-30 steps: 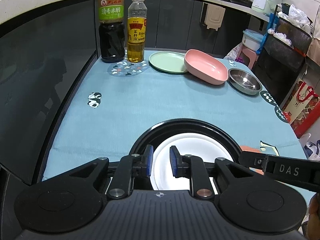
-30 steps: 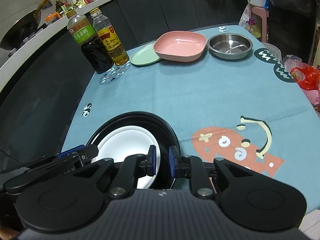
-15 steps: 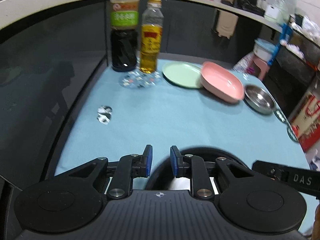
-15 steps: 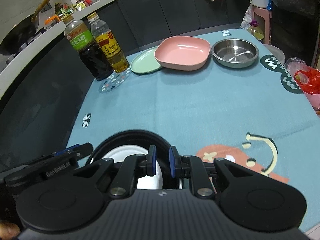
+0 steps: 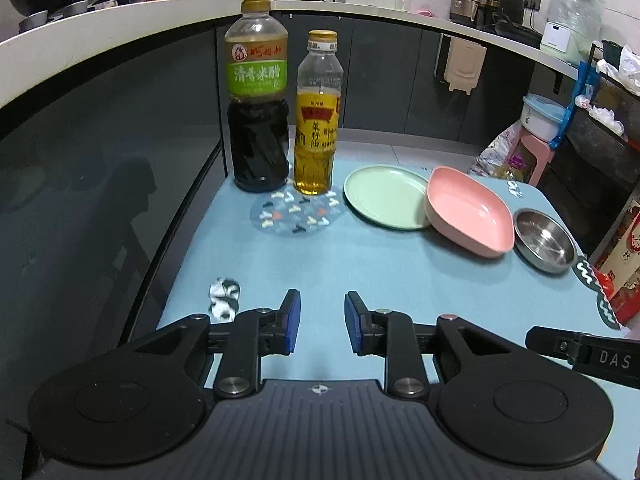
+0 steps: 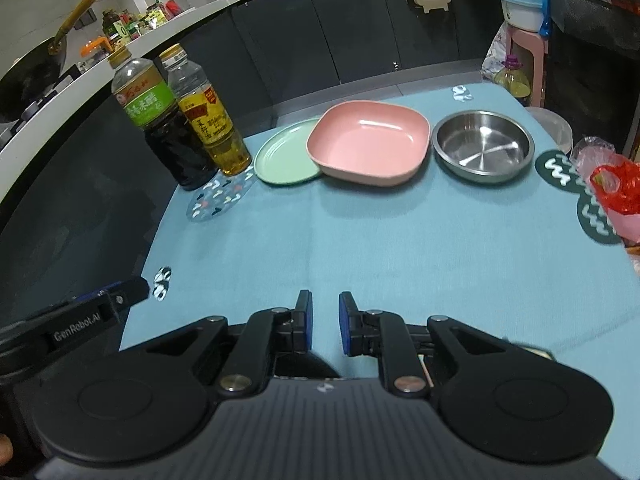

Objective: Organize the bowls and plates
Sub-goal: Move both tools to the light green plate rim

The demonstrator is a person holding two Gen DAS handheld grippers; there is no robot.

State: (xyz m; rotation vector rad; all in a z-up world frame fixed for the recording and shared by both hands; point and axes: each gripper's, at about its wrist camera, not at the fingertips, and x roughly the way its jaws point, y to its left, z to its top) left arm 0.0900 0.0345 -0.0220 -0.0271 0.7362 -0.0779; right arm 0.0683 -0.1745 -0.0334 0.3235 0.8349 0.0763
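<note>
Left gripper (image 5: 319, 322) hung over bare blue tablecloth (image 5: 360, 264), jaws just been opening, small gap, nothing between. Right gripper (image 6: 325, 322) beside it, jaws nearly closed, slim gap, empty (dark round shape beneath its body, too hidden to name). Far end of table: green plate (image 6: 286, 160), pink square bowl (image 6: 370, 142) leaning on plate's rim, steel bowl (image 6: 482, 146) just beside pink one, apart. Dark vinegar bottle (image 5: 257, 116) and oil bottle (image 5: 317, 120) upright, side by side, left of plate.
</note>
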